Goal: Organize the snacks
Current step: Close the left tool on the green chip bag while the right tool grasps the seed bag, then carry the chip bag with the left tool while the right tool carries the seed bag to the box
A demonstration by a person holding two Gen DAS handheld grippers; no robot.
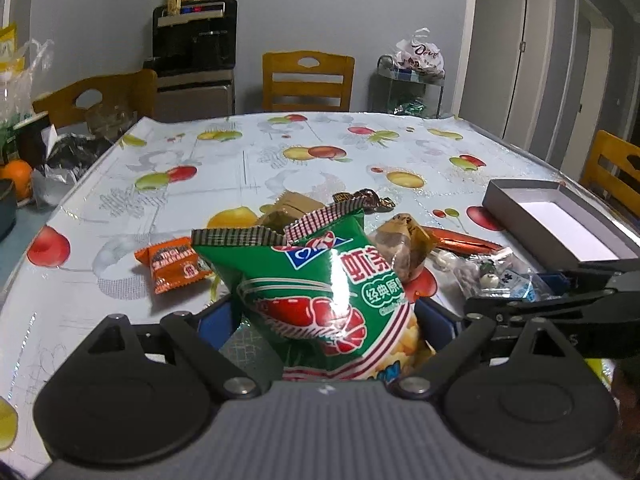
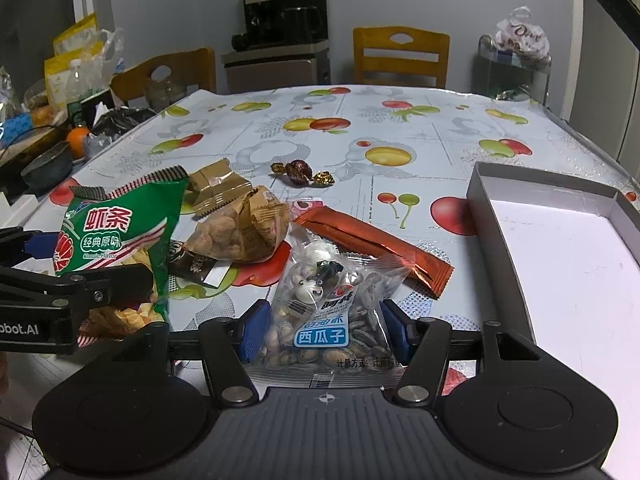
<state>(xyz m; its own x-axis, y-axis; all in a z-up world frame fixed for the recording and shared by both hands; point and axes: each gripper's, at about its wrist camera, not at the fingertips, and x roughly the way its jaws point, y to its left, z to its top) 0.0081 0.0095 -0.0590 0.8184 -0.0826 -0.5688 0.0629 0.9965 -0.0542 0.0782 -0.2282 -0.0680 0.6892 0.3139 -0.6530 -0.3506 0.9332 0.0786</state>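
Gripping a clear crinkly packet of melon seeds [image 2: 326, 316], the right claw [image 2: 324, 330] has the open grey cardboard box [image 2: 496, 224] just to its right on the table [image 2: 400, 128]; the left claw [image 1: 326, 324] straddles a green shrimp-chip bag [image 1: 316, 280].

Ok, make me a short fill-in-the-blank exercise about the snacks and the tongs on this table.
1. The left tongs straddle a shrimp-stick bag whose main colour is ____.
2. The right tongs have a clear packet of ____ seeds between them.
3. The grey box right of the snack pile holds ____.
4. The long orange-red sachet lies between the seed packet and the ____.

Missing words: green; watermelon; nothing; box
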